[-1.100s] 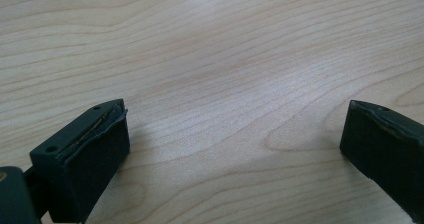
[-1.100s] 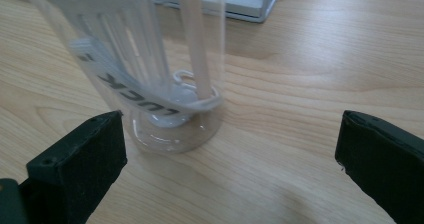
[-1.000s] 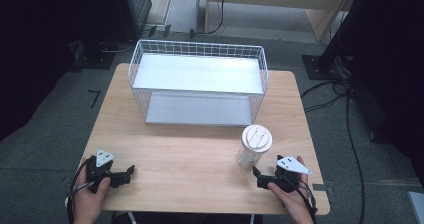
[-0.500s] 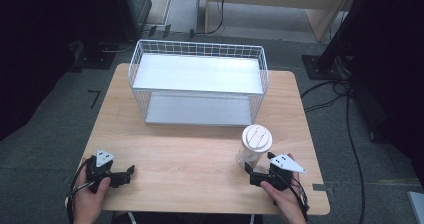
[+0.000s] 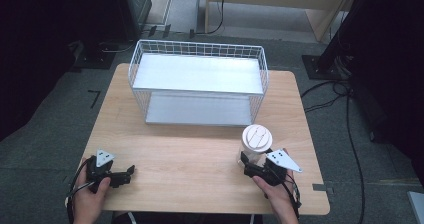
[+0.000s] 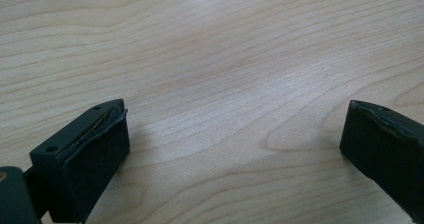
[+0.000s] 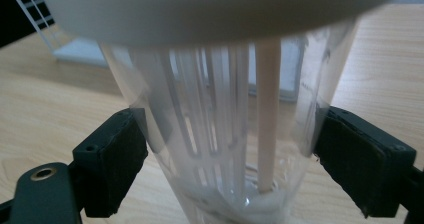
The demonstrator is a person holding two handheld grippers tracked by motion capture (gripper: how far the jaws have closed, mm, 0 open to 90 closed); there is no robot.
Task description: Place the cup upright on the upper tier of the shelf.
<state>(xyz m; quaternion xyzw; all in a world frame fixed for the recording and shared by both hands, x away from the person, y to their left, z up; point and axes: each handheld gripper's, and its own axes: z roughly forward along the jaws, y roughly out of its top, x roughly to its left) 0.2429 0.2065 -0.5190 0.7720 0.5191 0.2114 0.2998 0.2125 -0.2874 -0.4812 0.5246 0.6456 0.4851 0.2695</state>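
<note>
- Gripping a clear plastic cup with a white lid, the right claw sits at the near right part of the wooden worktop; its jaws have just been closing, and the cup is between them.
- In the right gripper view both black pads press on the cup's see-through wall, one on each side, low on the body under the lid.
- A pale straw-like stick stands inside the cup, its lower end at the bottom.
- The cup stands upright in the high view, just in front of the right end of a white wire basket that takes up the far middle of the worktop.
- The person's right hand holds that claw from the near edge.
- The left claw rests at the near left corner, held by the left hand, well apart from the cup.
- In the left gripper view its jaws stand wide apart over bare wood, with nothing between them.
</note>
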